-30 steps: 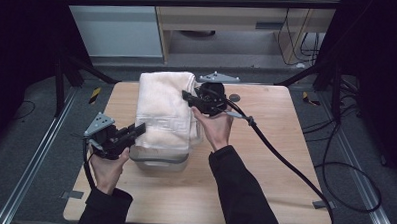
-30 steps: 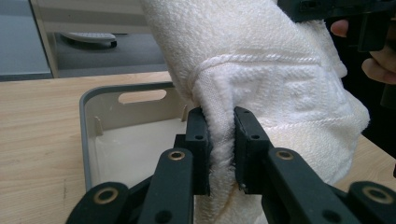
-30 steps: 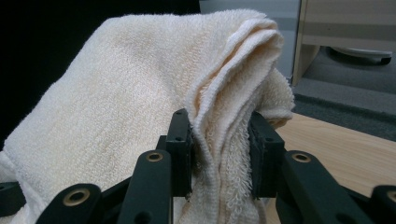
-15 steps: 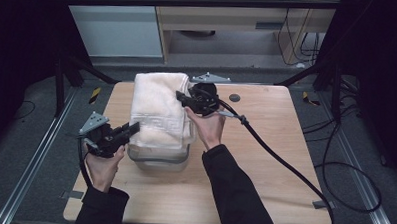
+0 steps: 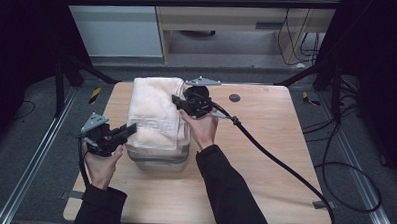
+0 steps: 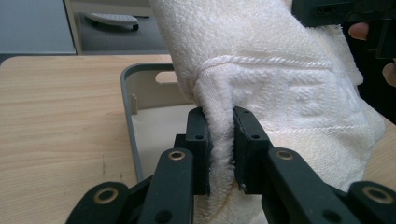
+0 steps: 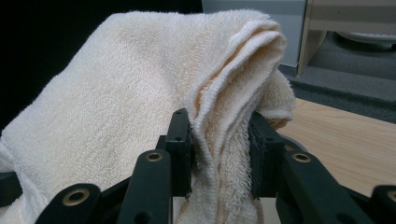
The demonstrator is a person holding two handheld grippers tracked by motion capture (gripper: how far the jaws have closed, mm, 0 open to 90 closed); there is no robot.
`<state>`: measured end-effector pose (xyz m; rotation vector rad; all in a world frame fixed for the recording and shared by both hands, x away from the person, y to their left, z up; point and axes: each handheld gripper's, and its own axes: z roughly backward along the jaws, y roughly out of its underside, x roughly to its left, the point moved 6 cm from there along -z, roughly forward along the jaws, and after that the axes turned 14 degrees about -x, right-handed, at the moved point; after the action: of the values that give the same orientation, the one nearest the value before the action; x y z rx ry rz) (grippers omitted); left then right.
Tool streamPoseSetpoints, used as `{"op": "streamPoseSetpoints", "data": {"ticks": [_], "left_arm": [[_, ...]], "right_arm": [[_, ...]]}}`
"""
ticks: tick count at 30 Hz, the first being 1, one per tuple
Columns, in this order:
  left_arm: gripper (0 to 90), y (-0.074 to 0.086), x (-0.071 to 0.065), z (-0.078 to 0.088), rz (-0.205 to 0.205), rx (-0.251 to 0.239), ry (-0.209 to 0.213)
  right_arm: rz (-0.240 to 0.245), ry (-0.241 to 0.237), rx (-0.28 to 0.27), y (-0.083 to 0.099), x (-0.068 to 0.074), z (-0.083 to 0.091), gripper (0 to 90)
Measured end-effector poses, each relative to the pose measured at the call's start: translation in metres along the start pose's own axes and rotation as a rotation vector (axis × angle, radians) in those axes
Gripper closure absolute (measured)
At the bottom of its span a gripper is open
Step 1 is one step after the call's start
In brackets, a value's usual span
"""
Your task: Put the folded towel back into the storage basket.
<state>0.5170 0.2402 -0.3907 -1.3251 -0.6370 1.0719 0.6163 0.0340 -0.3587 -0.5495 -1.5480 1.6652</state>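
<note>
hanging between both tongs, folded towel (image 5: pixel 154 113) pinched by left tongs (image 5: pixel 128 131) and right tongs (image 5: pixel 177 101) above bin (image 5: pixel 157 158)

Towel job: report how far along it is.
Done: the towel is folded, with both grippers shut on it, left gripper near end, right gripper far end. In hand: it hangs over the grey bin. Left: lower it in and release.
</note>
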Motion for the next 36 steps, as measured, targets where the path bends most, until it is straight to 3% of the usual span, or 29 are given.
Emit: {"op": "streamPoseSetpoints", "data": {"ticks": [26,36], "left_arm": [[77.3,0.034,0.015,-0.020,-0.021,0.107,-0.038],[77.3,0.047,0.017,-0.026,-0.054,0.161,-0.064]], "right_arm": [[0.014,0.048,0.097,0.045,-0.011,-0.026,65.9],[0.019,0.061,0.139,0.064,-0.015,-0.030,65.9]]}}
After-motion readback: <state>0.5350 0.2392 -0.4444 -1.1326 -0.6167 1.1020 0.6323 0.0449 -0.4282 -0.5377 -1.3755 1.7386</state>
